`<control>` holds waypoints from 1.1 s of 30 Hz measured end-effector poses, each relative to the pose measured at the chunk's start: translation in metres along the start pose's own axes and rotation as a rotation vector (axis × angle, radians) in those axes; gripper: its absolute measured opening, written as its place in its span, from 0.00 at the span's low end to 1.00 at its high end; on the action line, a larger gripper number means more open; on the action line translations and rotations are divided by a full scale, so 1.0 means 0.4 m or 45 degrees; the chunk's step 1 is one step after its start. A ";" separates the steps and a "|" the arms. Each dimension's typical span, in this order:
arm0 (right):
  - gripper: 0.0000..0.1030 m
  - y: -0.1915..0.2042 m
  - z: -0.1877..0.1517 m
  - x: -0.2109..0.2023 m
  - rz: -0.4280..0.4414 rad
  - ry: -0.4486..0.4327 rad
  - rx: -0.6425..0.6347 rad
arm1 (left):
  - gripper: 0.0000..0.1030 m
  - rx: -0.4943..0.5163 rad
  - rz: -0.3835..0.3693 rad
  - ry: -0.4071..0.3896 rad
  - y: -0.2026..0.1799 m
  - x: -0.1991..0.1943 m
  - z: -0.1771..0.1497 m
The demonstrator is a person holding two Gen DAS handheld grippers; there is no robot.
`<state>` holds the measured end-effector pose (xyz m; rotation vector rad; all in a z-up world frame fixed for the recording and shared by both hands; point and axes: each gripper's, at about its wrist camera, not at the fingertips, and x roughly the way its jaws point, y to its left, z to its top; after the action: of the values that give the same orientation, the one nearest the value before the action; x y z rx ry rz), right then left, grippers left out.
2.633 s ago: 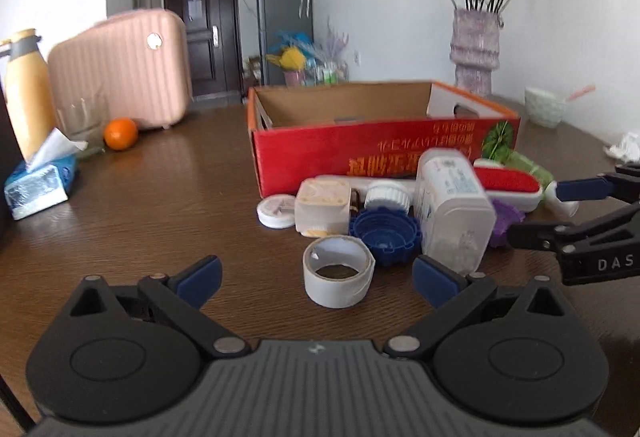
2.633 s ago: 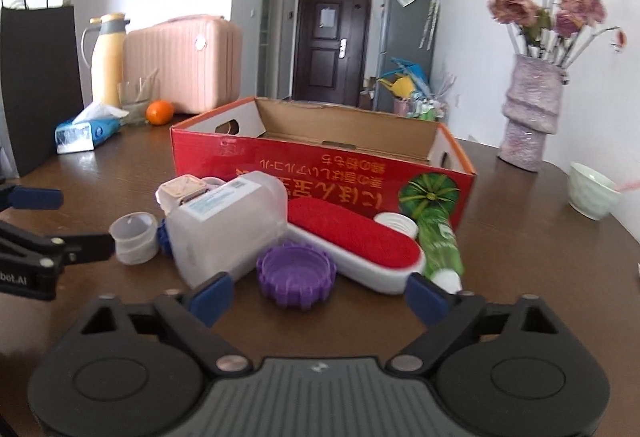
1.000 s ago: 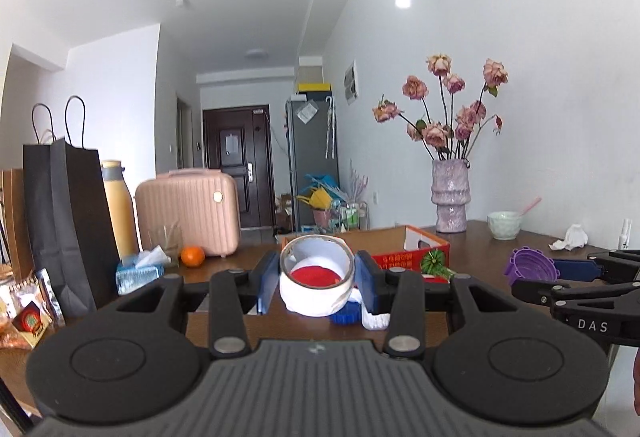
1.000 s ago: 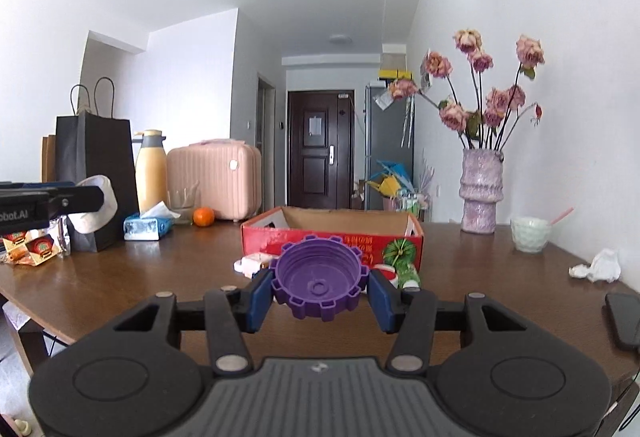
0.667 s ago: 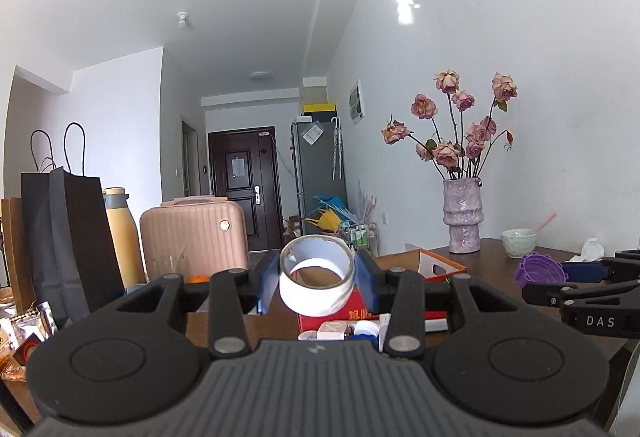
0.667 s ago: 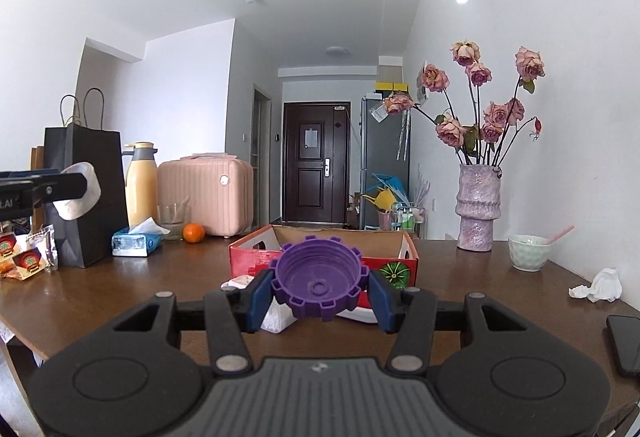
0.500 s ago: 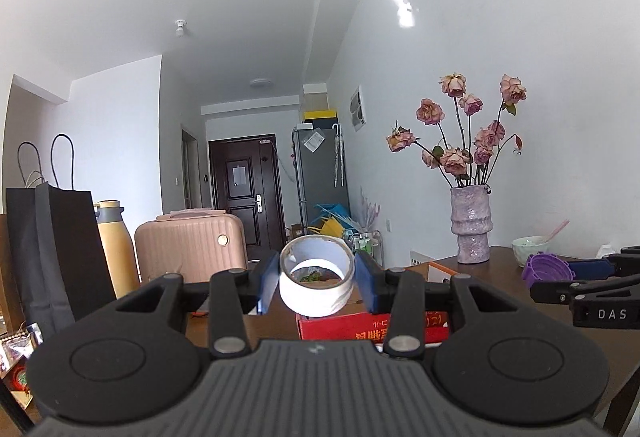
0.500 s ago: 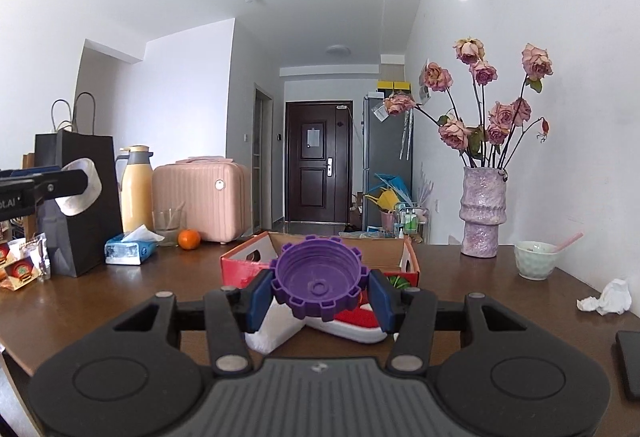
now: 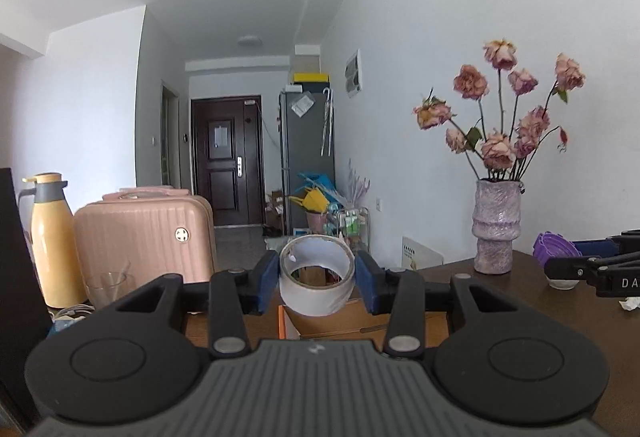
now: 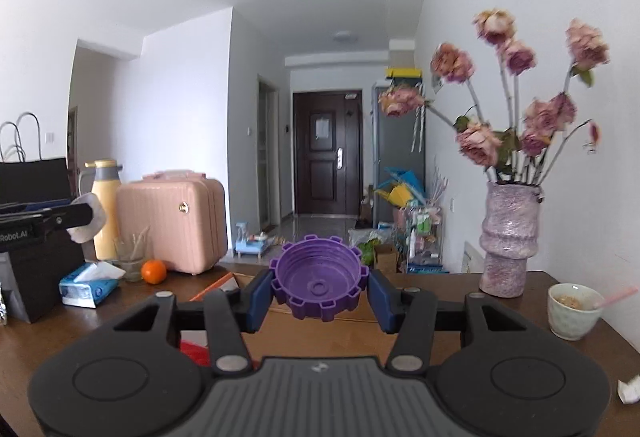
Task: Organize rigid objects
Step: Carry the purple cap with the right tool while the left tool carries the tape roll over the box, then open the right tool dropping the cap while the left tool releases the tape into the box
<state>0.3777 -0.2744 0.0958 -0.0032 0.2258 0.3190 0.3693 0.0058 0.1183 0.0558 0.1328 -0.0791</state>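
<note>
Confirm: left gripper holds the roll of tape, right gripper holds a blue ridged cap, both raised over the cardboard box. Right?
Not quite: the cap in the right gripper is purple, not blue, as the right wrist view shows. The rest stands: the left gripper holds the roll of tape, and both are raised over the cardboard box.

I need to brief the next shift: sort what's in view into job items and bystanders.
Job items:
left gripper, shut on tape roll
right gripper, shut on purple cap
cardboard box below

Bystanders:
vase of flowers
pink suitcase
orange
tissue pack
bowl
yellow flask
</note>
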 end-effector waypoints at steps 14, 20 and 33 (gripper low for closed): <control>0.49 -0.137 -0.026 0.661 0.016 0.661 -0.056 | 0.41 -0.030 -0.161 0.674 0.034 0.636 -0.118; 0.49 -0.098 -0.067 0.802 -0.019 0.843 -0.272 | 0.45 0.064 -0.188 0.858 0.011 0.739 -0.175; 0.79 -0.084 0.052 0.710 -0.012 0.799 -0.303 | 0.84 0.008 -0.136 0.851 0.056 0.620 -0.001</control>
<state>0.6553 -0.2173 0.0525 -0.3435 0.8085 0.3275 0.6162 0.0093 0.0857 0.0798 0.8037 -0.1661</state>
